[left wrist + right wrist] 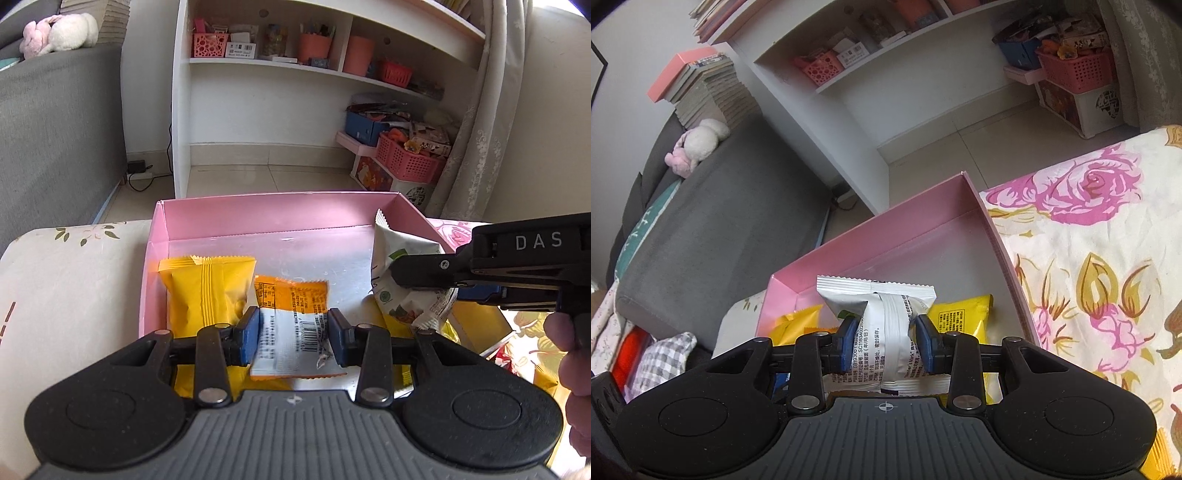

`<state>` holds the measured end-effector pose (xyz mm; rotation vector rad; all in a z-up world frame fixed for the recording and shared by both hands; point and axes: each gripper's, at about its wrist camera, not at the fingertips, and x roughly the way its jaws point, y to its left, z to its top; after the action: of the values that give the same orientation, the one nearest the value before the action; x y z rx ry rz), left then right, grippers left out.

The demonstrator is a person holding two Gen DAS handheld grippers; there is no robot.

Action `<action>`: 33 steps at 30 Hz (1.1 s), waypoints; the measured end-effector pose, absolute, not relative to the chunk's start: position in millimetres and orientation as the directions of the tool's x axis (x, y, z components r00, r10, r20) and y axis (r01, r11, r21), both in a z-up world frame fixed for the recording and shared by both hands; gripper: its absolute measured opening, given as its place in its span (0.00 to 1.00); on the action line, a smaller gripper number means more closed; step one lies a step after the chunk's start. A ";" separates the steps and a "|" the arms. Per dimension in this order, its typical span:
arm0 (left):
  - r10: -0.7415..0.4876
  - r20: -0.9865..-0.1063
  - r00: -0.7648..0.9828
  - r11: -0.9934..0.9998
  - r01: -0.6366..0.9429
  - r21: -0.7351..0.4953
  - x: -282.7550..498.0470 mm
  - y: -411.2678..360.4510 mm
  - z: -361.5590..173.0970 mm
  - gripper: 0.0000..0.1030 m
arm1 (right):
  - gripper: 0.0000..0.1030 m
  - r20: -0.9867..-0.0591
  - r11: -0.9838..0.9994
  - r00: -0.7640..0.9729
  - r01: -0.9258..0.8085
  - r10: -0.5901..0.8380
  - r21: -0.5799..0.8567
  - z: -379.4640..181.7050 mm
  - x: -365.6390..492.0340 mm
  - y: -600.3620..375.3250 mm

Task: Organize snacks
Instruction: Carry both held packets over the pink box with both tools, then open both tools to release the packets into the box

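Note:
An open pink box (277,197) with a silvery floor stands in front of me on a flowered cloth. A yellow snack packet (207,284) lies at its left side. My left gripper (293,332) is shut on an orange-and-white packet (291,306) with a barcode, held over the box's near edge. From the right, my right gripper (397,275) reaches over the box, shut on a white-and-green packet (399,254). In the right wrist view that gripper (884,339) pinches the white packet (882,306) upright above the pink box (905,210), with a yellow packet (960,317) lying behind it.
The flowered cloth (1089,258) spreads to the right of the box. A grey sofa (55,129) stands to the left, a white shelf unit (258,92) behind, and a pink basket (406,158) on the floor. A person's hand (569,332) holds the right gripper.

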<state>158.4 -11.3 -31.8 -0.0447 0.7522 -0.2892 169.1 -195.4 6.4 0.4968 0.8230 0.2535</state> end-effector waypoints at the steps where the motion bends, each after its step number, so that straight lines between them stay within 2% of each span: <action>1: -0.272 -0.669 0.692 0.960 0.241 -0.140 158.8 -11.4 -32.2 0.30 | 0.33 -0.638 0.865 0.662 -0.031 0.393 0.500 7.0 169.3 -194.3; 5: -0.285 -0.668 0.688 0.956 0.252 -0.149 158.3 -11.6 -32.2 0.30 | 0.35 -0.637 0.866 0.660 -0.043 0.399 0.498 6.4 169.9 -192.7; 8: -0.292 -0.669 0.684 0.953 0.265 -0.145 158.9 -14.0 -31.8 0.34 | 0.39 -0.631 0.857 0.657 -0.046 0.414 0.514 7.3 170.7 -193.8; 10: -0.298 -0.669 0.681 0.951 0.272 -0.146 157.8 -14.7 -30.4 0.40 | 0.53 -0.624 0.853 0.661 -0.045 0.416 0.520 9.1 169.6 -195.2; 14: -0.292 -0.677 0.675 0.951 0.281 -0.130 155.8 -16.5 -28.4 0.47 | 0.59 -0.624 0.862 0.668 -0.051 0.404 0.504 15.3 166.3 -196.4; 16: -0.298 -0.680 0.670 0.949 0.287 -0.133 154.5 -16.2 -27.3 0.51 | 0.67 -0.622 0.863 0.673 -0.049 0.401 0.503 18.3 163.6 -197.7; 20: -0.301 -0.682 0.666 0.947 0.294 -0.131 148.7 -15.6 -22.1 0.58 | 0.72 -0.617 0.862 0.680 -0.046 0.397 0.504 26.2 156.3 -200.5; 25: -0.291 -0.686 0.667 0.948 0.298 -0.113 138.1 -17.0 -15.2 0.77 | 0.83 -0.617 0.863 0.680 -0.047 0.396 0.503 38.0 144.2 -201.7; 33: -0.257 -0.707 0.659 0.960 0.259 -0.107 123.1 -5.4 -2.7 0.86 | 0.88 -0.630 0.880 0.682 -0.044 0.372 0.473 56.7 119.2 -201.4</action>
<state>123.1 -5.4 -2.7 0.0034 0.7993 -0.2919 119.2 -201.4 56.7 0.4467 0.7920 0.2423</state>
